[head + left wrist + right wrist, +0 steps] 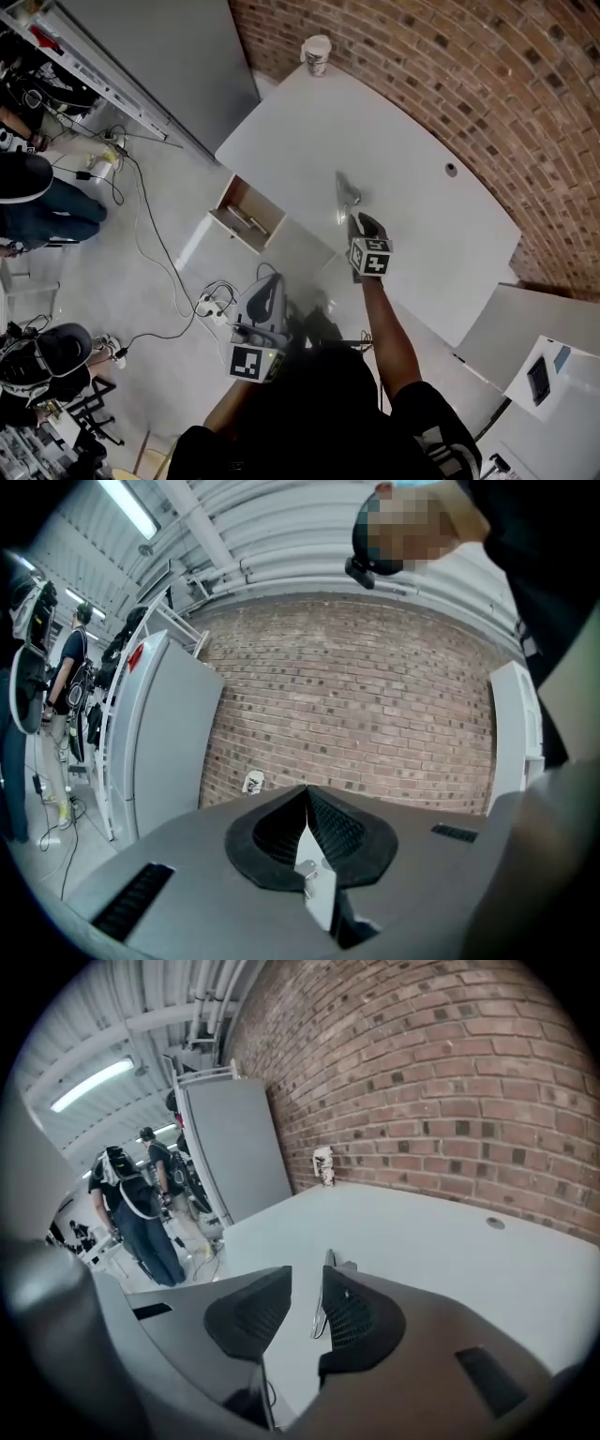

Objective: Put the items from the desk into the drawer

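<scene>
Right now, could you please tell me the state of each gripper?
Left gripper: closed, tips together, nothing visibly held.
Right gripper: open, a metal tool on the desk between its jaws, not gripped.

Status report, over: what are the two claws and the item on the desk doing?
Left gripper shut, empty. Right gripper open around metal tool on desk. Drawer open, nothing blocking.

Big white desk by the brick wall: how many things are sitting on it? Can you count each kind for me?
Paper cup: 1
Shiny metal tool: 1
Total: 2
</scene>
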The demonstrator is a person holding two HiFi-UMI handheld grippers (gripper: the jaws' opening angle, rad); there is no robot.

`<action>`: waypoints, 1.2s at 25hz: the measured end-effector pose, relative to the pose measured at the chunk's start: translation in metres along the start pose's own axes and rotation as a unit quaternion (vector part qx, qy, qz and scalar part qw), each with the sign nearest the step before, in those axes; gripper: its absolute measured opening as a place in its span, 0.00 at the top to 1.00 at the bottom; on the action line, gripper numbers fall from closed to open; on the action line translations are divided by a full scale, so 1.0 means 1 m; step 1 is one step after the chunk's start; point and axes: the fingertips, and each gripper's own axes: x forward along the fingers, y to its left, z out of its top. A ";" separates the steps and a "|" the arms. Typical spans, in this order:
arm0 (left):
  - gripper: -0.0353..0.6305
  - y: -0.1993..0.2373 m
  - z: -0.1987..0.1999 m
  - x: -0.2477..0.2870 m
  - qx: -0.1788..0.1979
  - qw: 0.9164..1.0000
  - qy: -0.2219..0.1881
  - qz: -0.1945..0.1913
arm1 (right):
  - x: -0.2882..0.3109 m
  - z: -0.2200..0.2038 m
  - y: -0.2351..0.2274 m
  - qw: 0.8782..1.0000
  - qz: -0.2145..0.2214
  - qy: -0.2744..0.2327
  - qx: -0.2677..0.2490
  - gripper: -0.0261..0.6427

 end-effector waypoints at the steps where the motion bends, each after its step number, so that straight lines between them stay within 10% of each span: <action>1: 0.94 0.001 -0.004 -0.001 -0.002 1.000 0.011 0.004 | 0.010 -0.005 -0.005 1.000 -0.001 0.011 0.008 0.82; 23: 0.94 0.018 -0.024 -0.025 0.000 0.997 0.047 0.054 | 0.103 -0.047 -0.058 0.990 -0.038 0.081 0.105 0.70; 30: 0.94 0.021 -0.027 -0.033 0.006 0.997 0.051 0.062 | 0.106 -0.051 -0.058 0.990 -0.032 0.082 0.112 0.83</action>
